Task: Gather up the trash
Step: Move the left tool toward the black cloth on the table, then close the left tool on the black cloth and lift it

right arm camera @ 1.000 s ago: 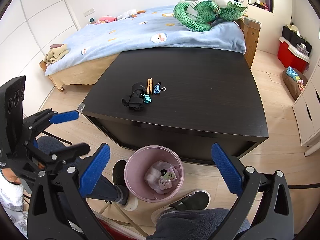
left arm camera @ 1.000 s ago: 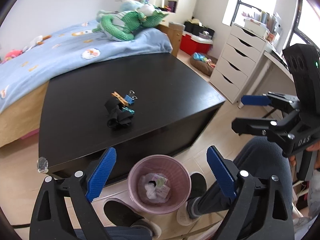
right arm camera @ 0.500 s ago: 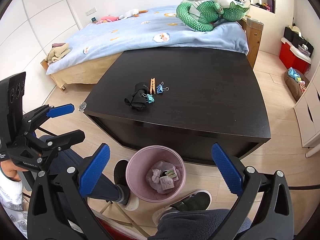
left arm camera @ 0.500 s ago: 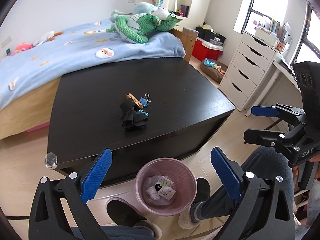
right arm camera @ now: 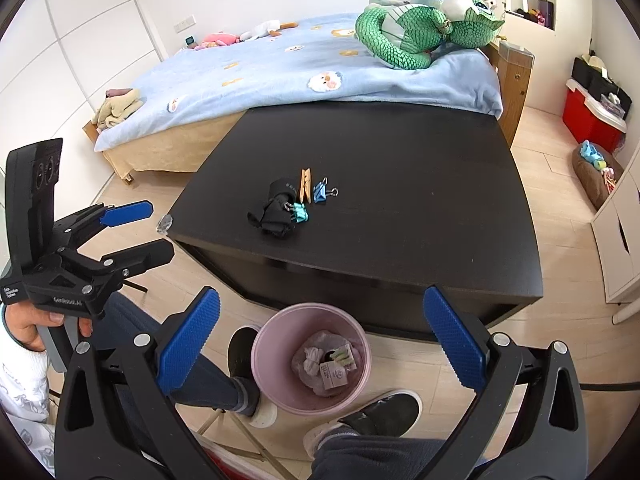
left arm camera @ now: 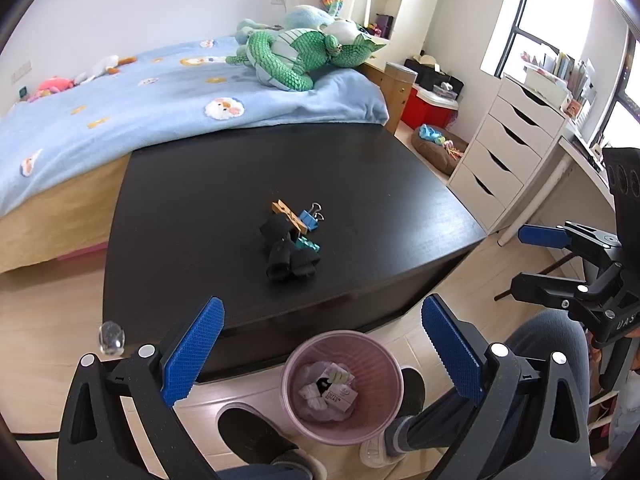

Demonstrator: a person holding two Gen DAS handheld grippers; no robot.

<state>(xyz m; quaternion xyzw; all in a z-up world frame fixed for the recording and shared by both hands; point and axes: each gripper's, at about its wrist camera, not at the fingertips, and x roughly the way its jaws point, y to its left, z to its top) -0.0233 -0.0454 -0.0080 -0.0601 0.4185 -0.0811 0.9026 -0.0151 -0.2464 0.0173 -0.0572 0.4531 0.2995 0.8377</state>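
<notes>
A: What is changing in the wider scene?

B: The left wrist view is shifting: the tabletop (left arm camera: pixel 360 184) is sitting lower in frame than a second ago and more of the bed (left arm camera: pixel 140 92) is showing. The right wrist view is staying almost the same.

A: And the left hand-held gripper (left arm camera: pixel 320 356)?

B: Its jaws are now standing spread a little wider than a second ago, with nothing between them. The right hand-held gripper (right arm camera: pixel 320 344) is likewise spread and empty.

A: Where is the trash?

B: Crumpled paper and a small carton are lying inside the pink bin (left arm camera: pixel 296 360) on the floor, below both grippers. On the tabletop, a black bundle (left arm camera: pixel 286 254), a wooden clothespin (left arm camera: pixel 289 216) and a blue binder clip (left arm camera: pixel 309 218) are remaining, clustered together.

A: Meaning?

B: A drop-off is probably finishing; the next pick is likely waiting on the tabletop.
</notes>
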